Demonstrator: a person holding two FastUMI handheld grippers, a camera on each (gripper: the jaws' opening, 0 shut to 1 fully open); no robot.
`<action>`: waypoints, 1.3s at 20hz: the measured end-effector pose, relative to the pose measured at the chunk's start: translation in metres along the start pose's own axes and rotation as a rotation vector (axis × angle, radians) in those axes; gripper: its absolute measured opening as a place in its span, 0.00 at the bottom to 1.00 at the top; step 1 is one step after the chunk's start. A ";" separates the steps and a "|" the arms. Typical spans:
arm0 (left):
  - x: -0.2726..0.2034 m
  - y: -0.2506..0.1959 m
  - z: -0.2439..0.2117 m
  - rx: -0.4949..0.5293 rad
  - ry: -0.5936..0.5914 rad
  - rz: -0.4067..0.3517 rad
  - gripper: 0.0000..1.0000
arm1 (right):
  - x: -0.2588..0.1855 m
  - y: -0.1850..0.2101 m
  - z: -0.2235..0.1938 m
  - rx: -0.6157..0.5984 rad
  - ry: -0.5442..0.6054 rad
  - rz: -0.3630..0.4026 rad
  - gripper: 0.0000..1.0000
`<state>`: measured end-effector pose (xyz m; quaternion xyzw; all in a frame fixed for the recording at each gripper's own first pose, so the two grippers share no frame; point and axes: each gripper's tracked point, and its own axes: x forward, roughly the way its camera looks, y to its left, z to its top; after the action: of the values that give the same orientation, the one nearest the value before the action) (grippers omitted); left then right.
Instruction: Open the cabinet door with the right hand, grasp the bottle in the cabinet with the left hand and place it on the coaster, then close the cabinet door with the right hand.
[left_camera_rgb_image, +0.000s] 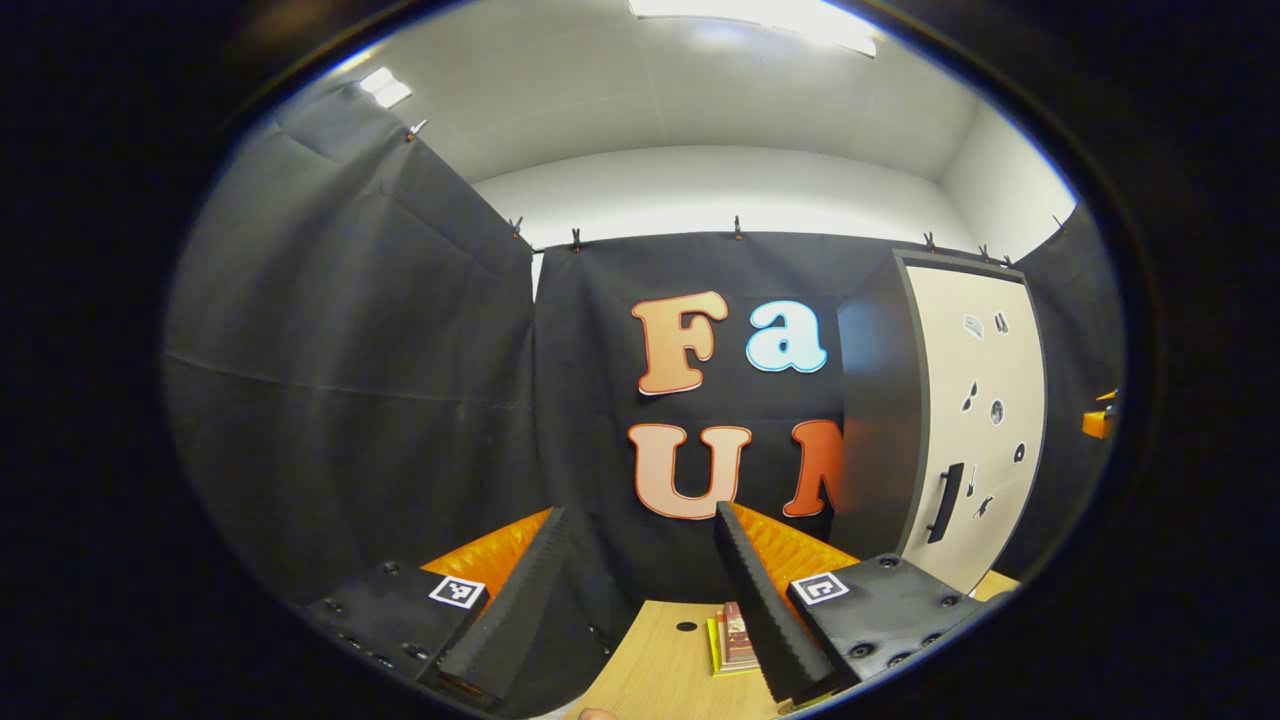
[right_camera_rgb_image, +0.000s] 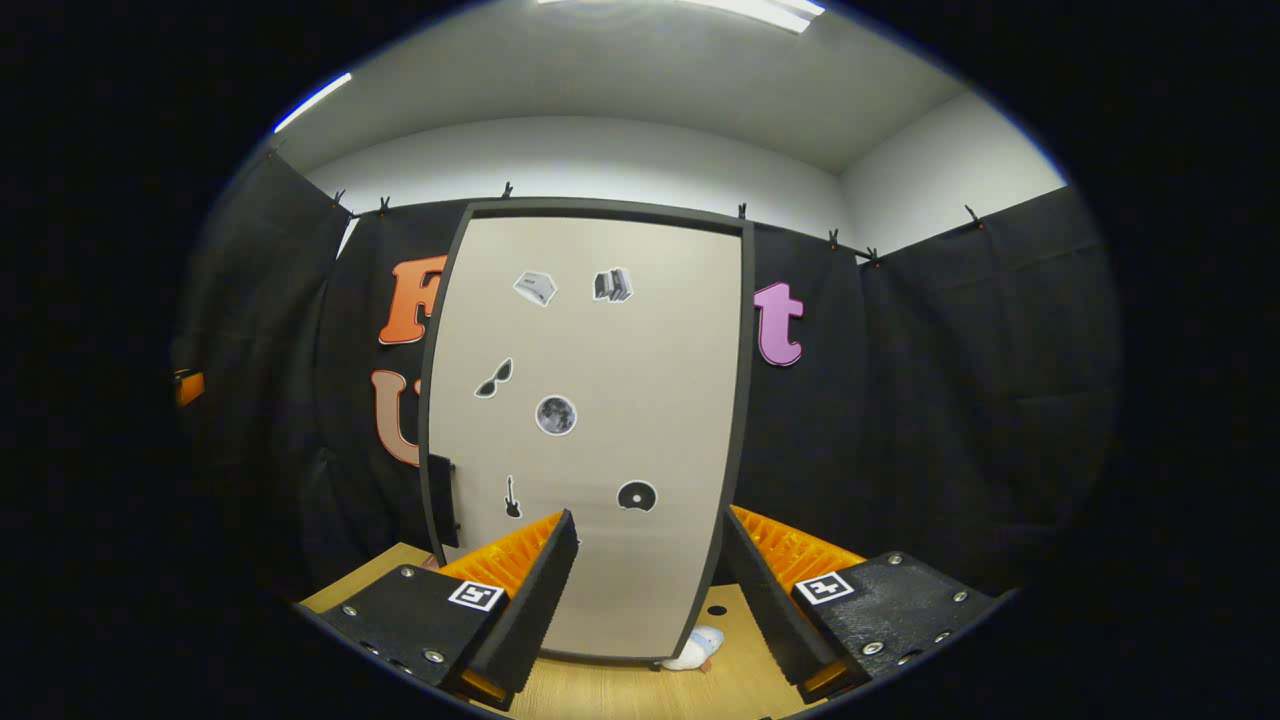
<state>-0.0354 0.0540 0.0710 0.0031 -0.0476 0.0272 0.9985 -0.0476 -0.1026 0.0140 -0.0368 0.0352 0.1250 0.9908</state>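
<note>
Meanwhile the left hand-held gripper hung with its jaws wide and nothing between them, above the desk. Below its right finger lay a small brown and yellow stack; whether that was the coaster I could not tell. Off to the right stood the cabinet, its door shut, a dark handle low on its left edge. The right hand-held gripper faced the door from near, jaws also wide and empty. A pale object lay on the desk at the cabinet's foot
</note>
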 end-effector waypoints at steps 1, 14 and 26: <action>-0.004 0.007 0.005 0.001 -0.002 0.011 0.97 | -0.010 -0.010 0.005 -0.008 -0.007 -0.015 0.90; -0.040 0.061 0.028 -0.026 -0.032 0.086 0.95 | -0.080 -0.052 0.040 -0.039 -0.073 -0.106 0.90; -0.034 0.074 0.026 0.008 -0.030 0.044 0.95 | -0.094 -0.020 0.041 -0.014 -0.089 -0.107 0.90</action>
<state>-0.0762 0.1254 0.0942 0.0062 -0.0626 0.0495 0.9968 -0.1307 -0.1411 0.0636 -0.0400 -0.0117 0.0735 0.9964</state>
